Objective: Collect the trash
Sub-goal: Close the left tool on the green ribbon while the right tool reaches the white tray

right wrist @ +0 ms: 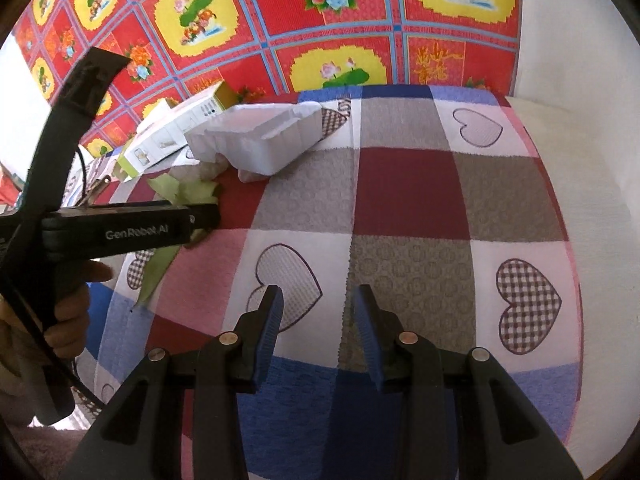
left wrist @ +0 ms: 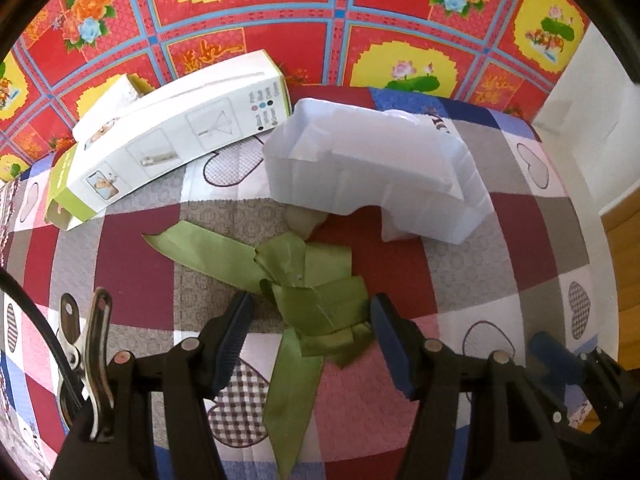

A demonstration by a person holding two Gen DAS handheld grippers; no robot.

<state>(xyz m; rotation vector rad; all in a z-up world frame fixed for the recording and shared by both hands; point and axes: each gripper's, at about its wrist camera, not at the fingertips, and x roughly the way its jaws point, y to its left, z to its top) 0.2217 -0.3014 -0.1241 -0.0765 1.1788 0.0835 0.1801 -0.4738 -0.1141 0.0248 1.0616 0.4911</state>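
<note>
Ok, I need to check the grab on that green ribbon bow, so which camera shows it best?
The left wrist view: the green ribbon bow lies whole between the open left claw. The right wrist view shows only scraps behind the left claw's body.

One green ribbon bow; two printed cartons; one white tray
</note>
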